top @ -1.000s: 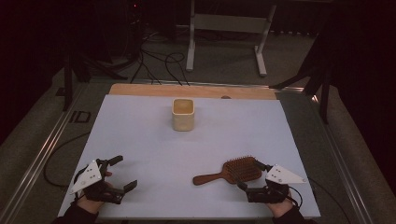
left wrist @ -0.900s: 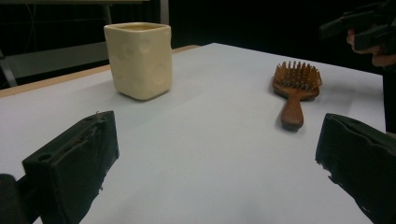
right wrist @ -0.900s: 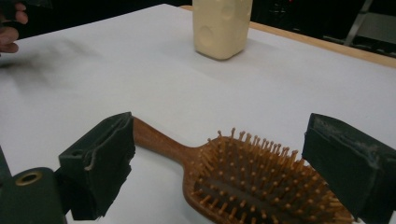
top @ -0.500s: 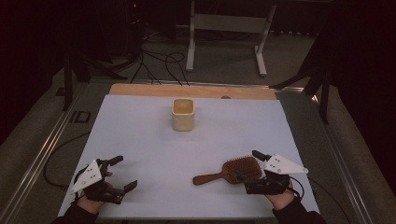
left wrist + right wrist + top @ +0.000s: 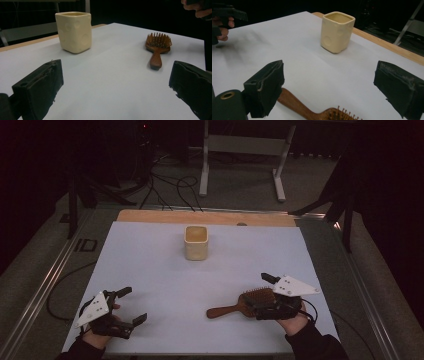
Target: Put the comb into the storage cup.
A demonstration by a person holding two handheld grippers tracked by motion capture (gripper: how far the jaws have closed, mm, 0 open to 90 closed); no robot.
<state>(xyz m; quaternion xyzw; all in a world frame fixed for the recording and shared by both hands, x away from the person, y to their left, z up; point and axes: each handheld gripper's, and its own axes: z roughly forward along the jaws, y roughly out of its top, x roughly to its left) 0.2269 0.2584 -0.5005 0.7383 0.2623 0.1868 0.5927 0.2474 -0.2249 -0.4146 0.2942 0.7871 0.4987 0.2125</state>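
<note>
A brown wooden hairbrush (image 5: 250, 301) lies bristles up near the table's front right, handle pointing left. My right gripper (image 5: 261, 296) hovers open with its jaws on either side of the brush head. In the right gripper view the hairbrush (image 5: 294, 104) lies low between the spread jaws of the right gripper (image 5: 332, 76). A cream square cup (image 5: 196, 242) stands upright at the middle back. The left gripper (image 5: 134, 304) rests open at the front left, nothing between its jaws. In the left gripper view, past the left gripper (image 5: 115, 87), I see the cup (image 5: 74, 32) and the hairbrush (image 5: 157, 46).
The white table sheet (image 5: 150, 270) ends in a wooden strip (image 5: 150, 216) at the far edge. Beyond it are floor cables (image 5: 165, 185) and a metal stand (image 5: 240, 145). A rail (image 5: 45, 285) runs along the table's left side.
My right gripper has moved forward and left, so its open jaws now straddle the brush head. The left gripper, brush and cup have stayed put.
</note>
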